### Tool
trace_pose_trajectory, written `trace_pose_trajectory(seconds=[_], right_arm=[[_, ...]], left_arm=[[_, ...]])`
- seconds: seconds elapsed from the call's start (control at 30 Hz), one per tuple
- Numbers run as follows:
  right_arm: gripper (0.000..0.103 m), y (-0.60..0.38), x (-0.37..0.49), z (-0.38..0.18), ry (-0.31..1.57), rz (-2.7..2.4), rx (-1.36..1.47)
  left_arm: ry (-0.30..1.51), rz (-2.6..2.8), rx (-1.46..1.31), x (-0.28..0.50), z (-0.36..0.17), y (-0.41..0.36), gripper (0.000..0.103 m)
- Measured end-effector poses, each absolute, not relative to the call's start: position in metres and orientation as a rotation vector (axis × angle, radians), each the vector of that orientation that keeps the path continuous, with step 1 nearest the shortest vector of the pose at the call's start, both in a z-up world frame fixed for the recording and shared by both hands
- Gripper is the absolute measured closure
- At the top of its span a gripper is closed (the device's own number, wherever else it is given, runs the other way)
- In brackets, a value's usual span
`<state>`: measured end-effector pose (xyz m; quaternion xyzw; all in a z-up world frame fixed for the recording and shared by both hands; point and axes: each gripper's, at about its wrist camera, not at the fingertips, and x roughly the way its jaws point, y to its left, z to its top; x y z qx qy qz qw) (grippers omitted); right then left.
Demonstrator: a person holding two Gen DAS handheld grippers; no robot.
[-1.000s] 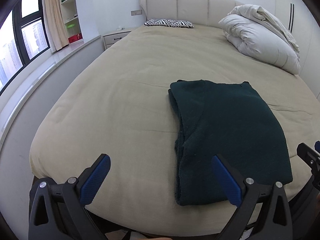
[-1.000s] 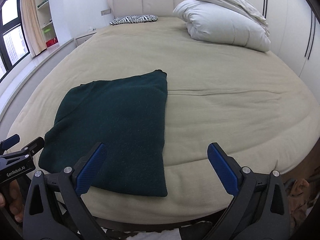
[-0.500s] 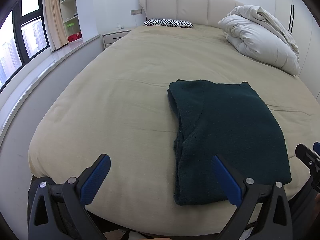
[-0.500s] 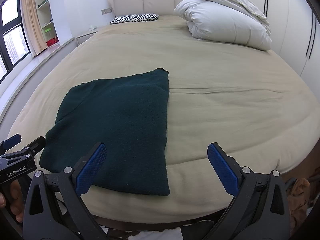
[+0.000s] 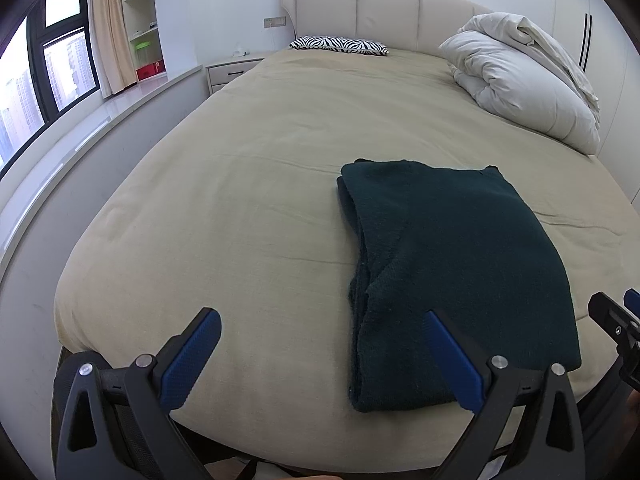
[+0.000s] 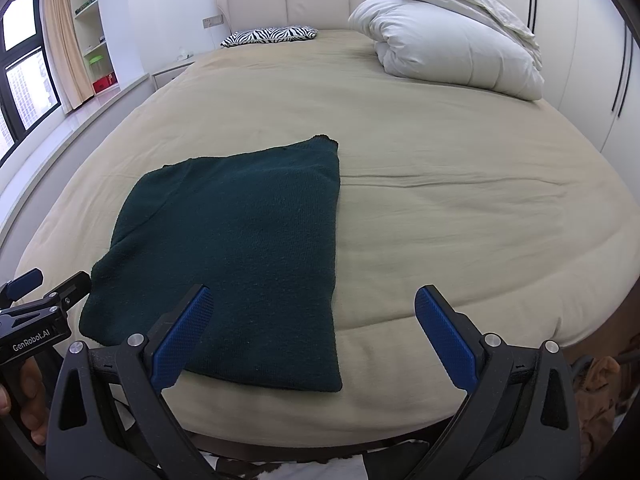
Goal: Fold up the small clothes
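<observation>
The left gripper (image 5: 320, 354) and right gripper (image 6: 314, 330) both hung released, partly cut off at the frame bottom. The folded dark green knit garment (image 6: 236, 248) lay unmoved on the beige bed (image 6: 440, 208), its underlayers hidden.

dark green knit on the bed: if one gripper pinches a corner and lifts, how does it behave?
Likely floppy: the dark green knit lies limp, following the bed surface. Its left edge shows loose stacked layers, so a one-corner lift would probably undo the fold. The fuzzy texture suggests it will drag rather than slide.
</observation>
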<state>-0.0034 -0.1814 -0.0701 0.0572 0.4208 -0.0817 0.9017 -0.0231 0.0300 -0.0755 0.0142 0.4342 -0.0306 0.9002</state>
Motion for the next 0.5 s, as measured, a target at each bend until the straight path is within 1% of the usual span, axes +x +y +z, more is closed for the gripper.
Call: trace_pose_trajectory(seconds=[0.5], right_arm=[[0.0, -0.1799, -0.0031, -0.0704, 0.871, -0.168, 0.123]], left_arm=[[0.898, -0.062, 0.03, -0.0237, -0.0756, 0.0285, 0.0]])
